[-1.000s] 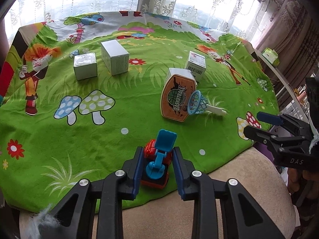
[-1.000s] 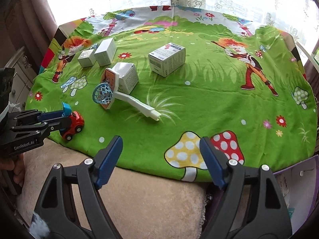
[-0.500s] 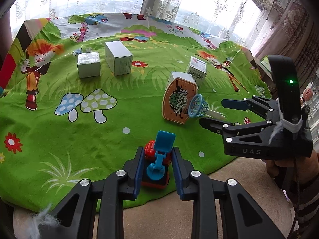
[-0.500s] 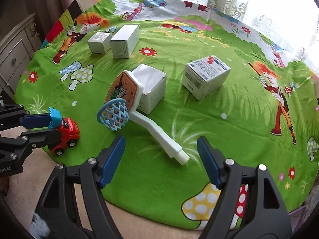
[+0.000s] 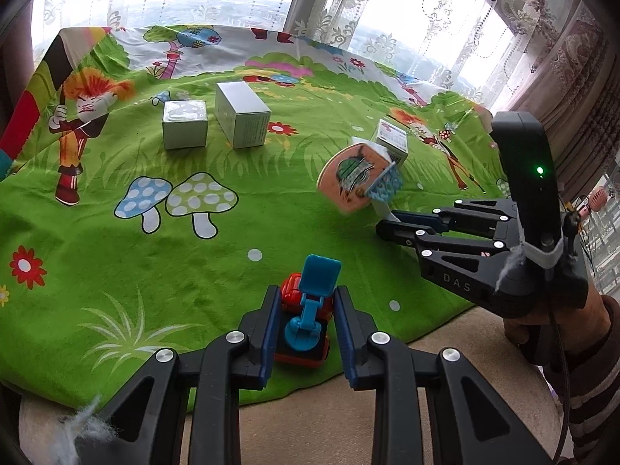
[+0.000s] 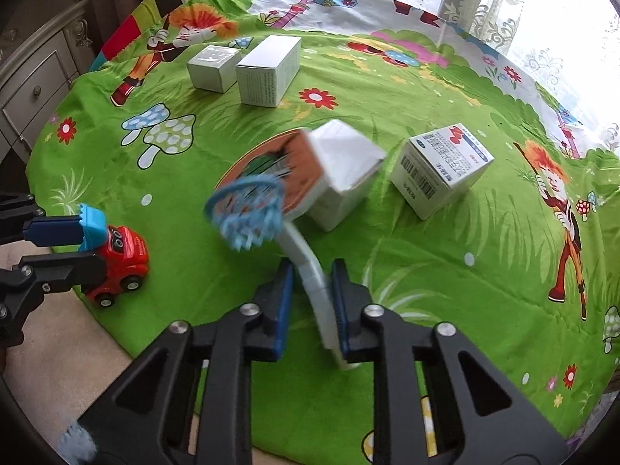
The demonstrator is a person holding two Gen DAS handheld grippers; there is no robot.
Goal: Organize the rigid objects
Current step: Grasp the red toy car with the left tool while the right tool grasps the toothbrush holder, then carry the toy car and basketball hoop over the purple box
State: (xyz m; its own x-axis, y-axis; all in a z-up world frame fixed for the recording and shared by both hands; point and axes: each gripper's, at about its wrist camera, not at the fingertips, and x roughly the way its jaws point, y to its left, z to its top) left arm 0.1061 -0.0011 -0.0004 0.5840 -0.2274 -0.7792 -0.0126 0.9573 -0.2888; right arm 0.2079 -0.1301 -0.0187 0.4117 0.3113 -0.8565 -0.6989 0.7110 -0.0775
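Green cartoon cloth [image 6: 387,279] covers the counter, carrying four boxes. Left gripper [image 5: 306,329] jaws clamp the one toy truck [image 5: 304,333] at the near edge; right gripper [image 6: 310,302] jaws (just closing) grip the hoop's [image 6: 248,209] stem.

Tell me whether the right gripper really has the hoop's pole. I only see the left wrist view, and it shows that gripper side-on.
Observer: Yes. In the right wrist view the white pole runs between the pads of the right gripper, whose jaws have just been closing on it.
Operator: Report what stands behind the backboard.
Observer: A plain white box, close behind it and largely hidden from your side.
Operator: Check the red truck in the left gripper.
Observer: Its visible wheels sit on the green cloth, near the cloth's edge.
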